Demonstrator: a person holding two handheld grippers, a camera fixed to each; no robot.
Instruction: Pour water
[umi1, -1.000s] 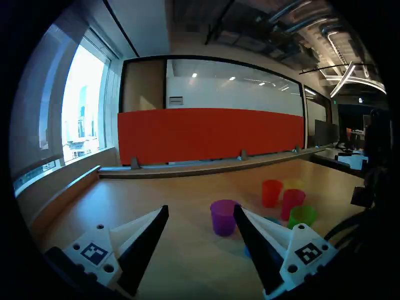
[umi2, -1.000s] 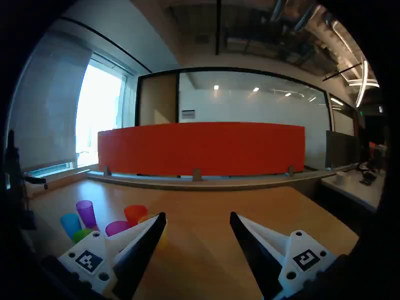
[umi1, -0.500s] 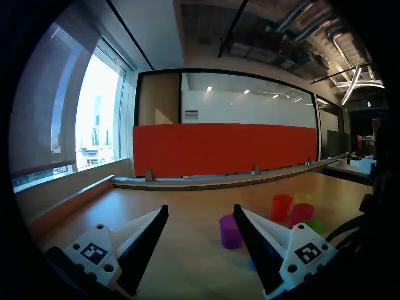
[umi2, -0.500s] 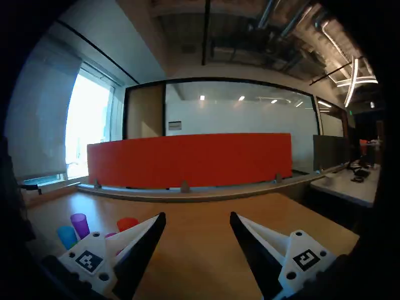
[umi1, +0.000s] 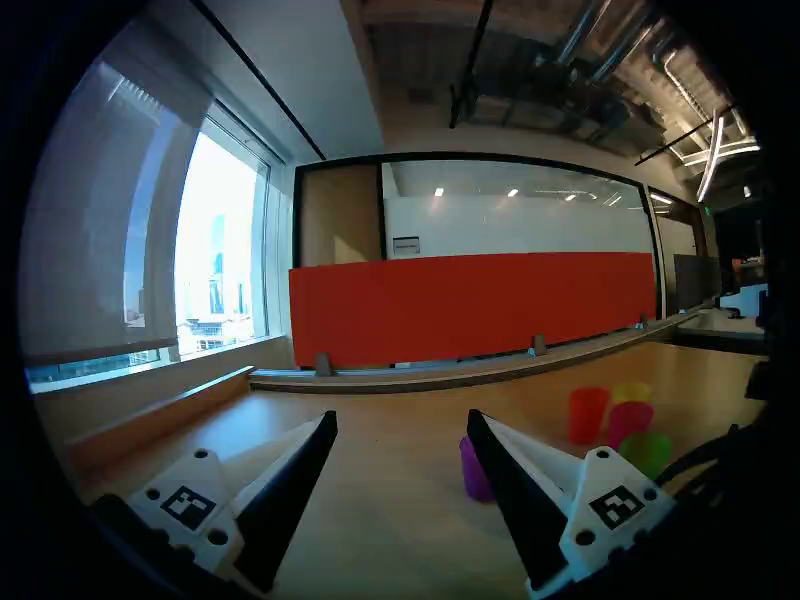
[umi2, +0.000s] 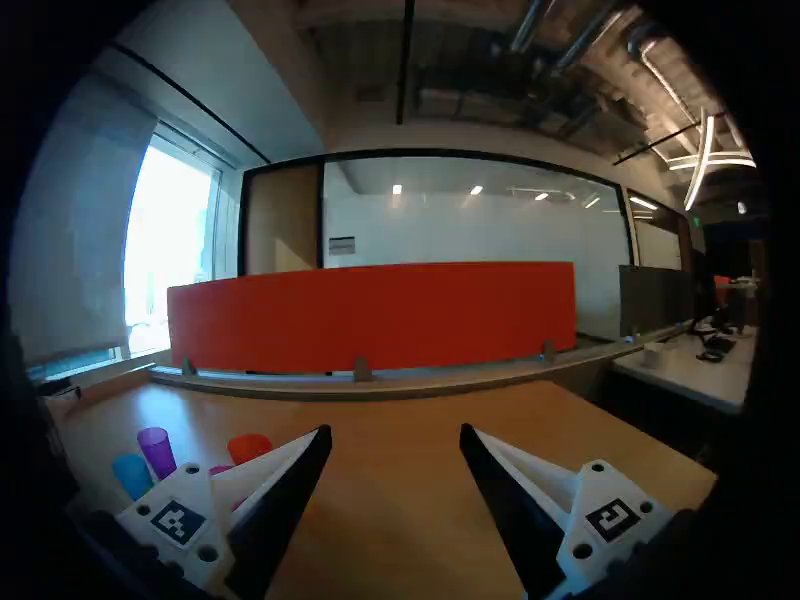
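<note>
Tongs of the left gripper (umi1: 400, 414) stand spread wide, with nothing between them, low over a pale wooden table (umi1: 400, 530). In the left gripper view a purple cup (umi1: 471, 470) stands upright on the table just past the right-hand finger, which hides part of it. Farther right a group of cups stands close together: a red cup (umi1: 588, 415) on the left, a pink cup (umi1: 631, 422) beside it, a yellow cup (umi1: 631, 392) behind the pink one, and a green cup (umi1: 648, 452) nearest. Whether any cup holds water cannot be told. At the far edge of the table runs an orange partition (umi1: 470, 305), and a bright window (umi1: 215, 280) fills the left wall.

The right gripper (umi2: 395, 430) is likewise spread, gripping nothing, over bare table (umi2: 400, 500). In the right gripper view the cups sit off to the near left, well apart from the tips: the purple cup (umi2: 155, 450), a blue cup (umi2: 132, 475) just left of it, and the red cup (umi2: 248, 447), partly hidden by the left-hand finger. The orange partition (umi2: 370, 315) spans the far side.
</note>
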